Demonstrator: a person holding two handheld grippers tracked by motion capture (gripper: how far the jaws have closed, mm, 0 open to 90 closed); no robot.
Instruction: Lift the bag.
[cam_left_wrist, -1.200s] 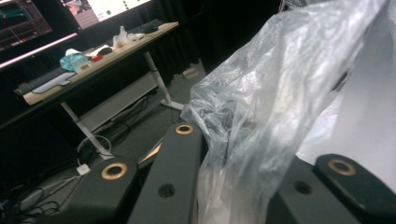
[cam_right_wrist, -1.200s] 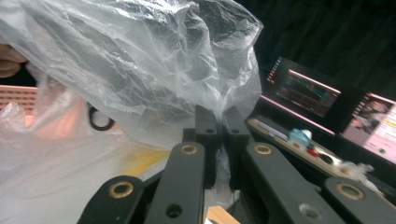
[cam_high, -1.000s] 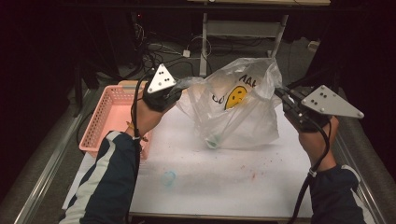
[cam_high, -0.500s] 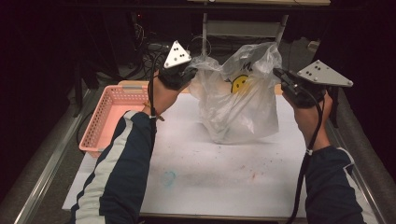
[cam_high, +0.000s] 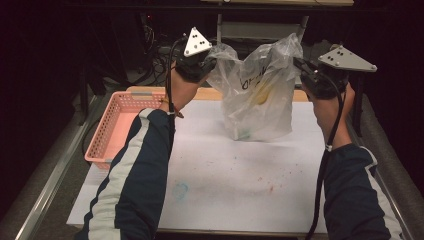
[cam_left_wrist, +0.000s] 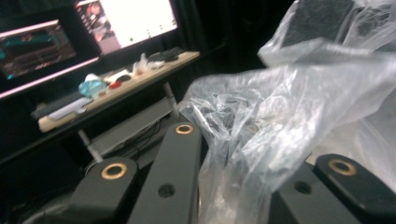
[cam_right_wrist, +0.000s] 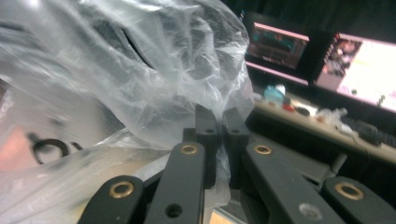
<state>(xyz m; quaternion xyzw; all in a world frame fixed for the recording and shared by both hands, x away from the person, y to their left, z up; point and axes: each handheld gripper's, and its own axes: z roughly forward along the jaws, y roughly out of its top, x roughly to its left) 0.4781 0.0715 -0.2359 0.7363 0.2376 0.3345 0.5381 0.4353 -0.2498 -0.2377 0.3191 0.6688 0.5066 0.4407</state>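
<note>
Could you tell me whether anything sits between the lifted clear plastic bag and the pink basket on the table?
Nothing visible does. The clear plastic bag with a yellow print hangs between the left gripper and right gripper, both pinching its top edge. The pink perforated plastic basket lies to its left, with bare white table cover between them.

The person is wearing a dark navy jacket whose left sleeve (cam_high: 135, 175) is showing a broad white stripe running its length, with a thin orange band (cam_high: 172, 111) circling the left wrist. Grey three-cornered plates dotted with small screws are topping the black left gripper (cam_high: 212, 59) and black right gripper (cam_high: 299, 65), black cables trailing from both. Brass-ringed pivots are glinting on the flat black jaw links in both gripper views.
</note>
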